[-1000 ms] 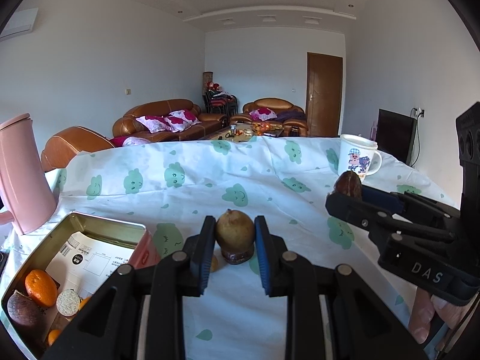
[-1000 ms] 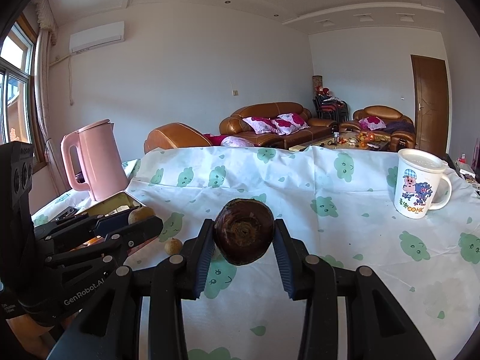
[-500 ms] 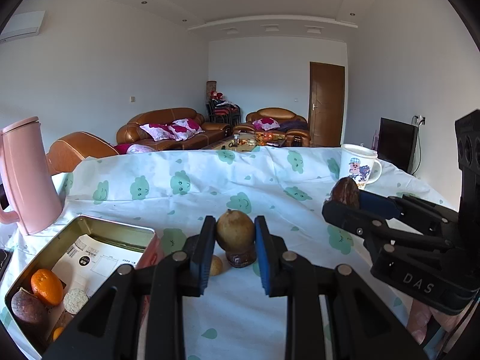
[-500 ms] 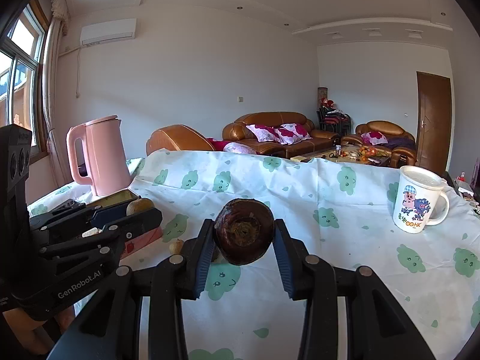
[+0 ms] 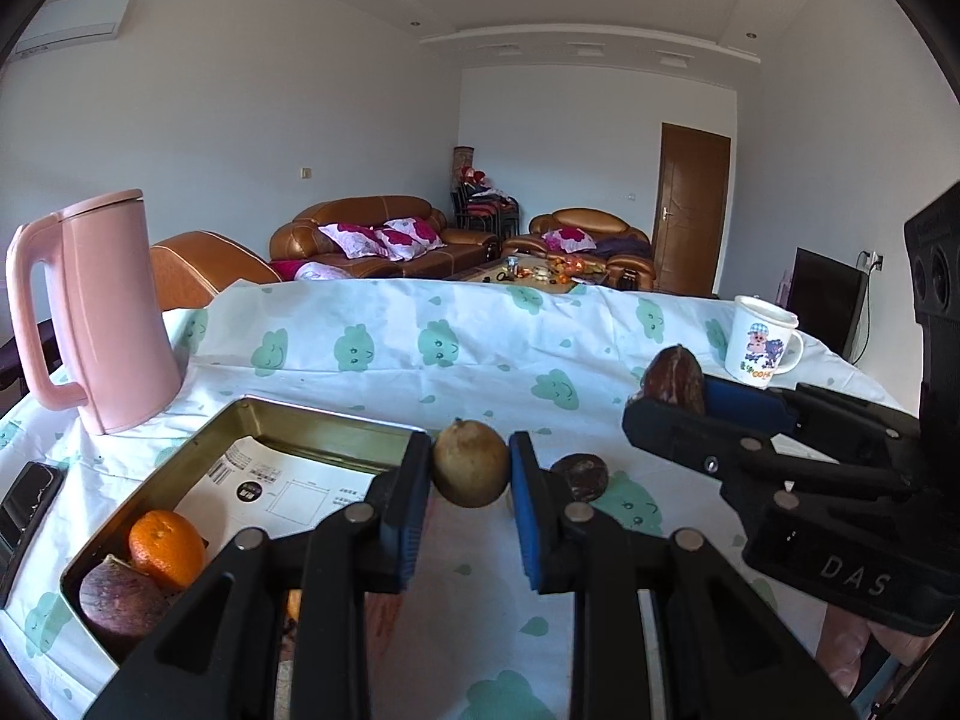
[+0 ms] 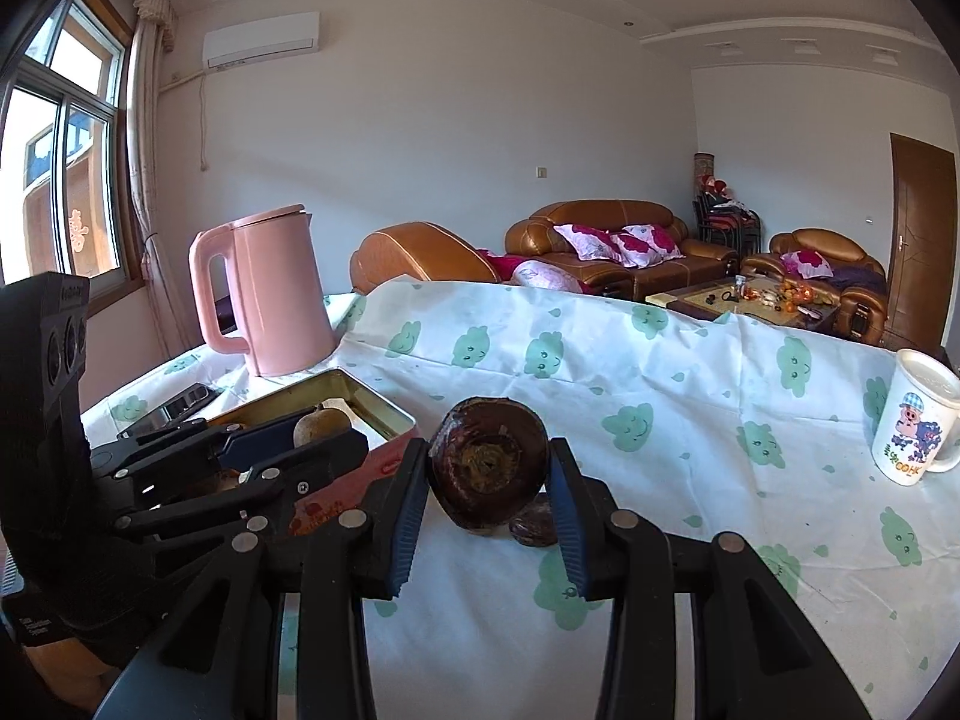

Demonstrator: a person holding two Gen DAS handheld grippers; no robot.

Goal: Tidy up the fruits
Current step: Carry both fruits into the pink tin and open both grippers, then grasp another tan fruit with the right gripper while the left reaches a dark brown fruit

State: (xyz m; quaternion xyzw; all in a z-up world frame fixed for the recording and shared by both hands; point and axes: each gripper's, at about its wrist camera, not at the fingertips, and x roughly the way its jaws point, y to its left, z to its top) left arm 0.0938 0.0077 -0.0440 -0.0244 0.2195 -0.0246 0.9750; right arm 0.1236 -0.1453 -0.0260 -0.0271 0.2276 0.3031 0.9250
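Observation:
My left gripper (image 5: 470, 468) is shut on a tan round fruit (image 5: 471, 469) and holds it above the tablecloth, just right of the metal tin's (image 5: 312, 427) near corner. The tin holds an orange (image 5: 165, 547) and a purple-brown fruit (image 5: 120, 600). My right gripper (image 6: 487, 483) is shut on a dark brown fruit (image 6: 487, 480), held above the cloth right of the tin (image 6: 366, 401). A small dark fruit (image 5: 581, 475) lies on the cloth between the grippers; it also shows in the right wrist view (image 6: 533, 525). Each gripper shows in the other's view.
A pink kettle (image 5: 96, 318) stands behind the tin at the left. A white cartoon mug (image 5: 757, 348) stands at the far right of the table. A dark phone-like object (image 5: 27, 501) lies at the left edge. Sofas stand beyond the table.
Both grippers have shifted left toward the tin, each still holding its fruit. The kettle and tin sit further into view, and the small dark fruit on the cloth is now exposed.

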